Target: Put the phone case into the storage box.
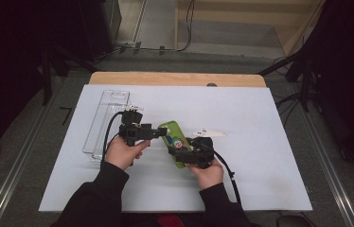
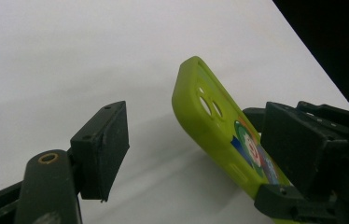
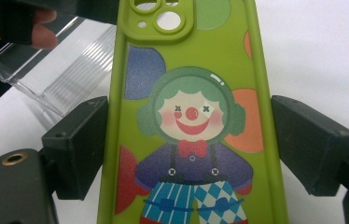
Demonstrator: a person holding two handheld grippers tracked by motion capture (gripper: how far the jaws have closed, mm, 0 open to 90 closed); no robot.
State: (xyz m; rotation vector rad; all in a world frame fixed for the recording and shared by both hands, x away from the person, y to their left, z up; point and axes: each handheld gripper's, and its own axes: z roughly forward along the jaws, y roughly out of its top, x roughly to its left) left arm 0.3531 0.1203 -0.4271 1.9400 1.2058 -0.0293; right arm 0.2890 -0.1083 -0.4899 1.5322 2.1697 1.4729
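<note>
1. The right gripper holds the green phone case; its fingers press the case's long edges, and the lower end is cut off in the right gripper view.
2. The left gripper sits at the case's far end. Its fingers stand apart, the case edge between them, contact unclear.
3. The right gripper view reveals a clown print; the left gripper view mostly shows its edge.
4. A clear plastic tray lies on the table; contents cannot be made out.
</note>
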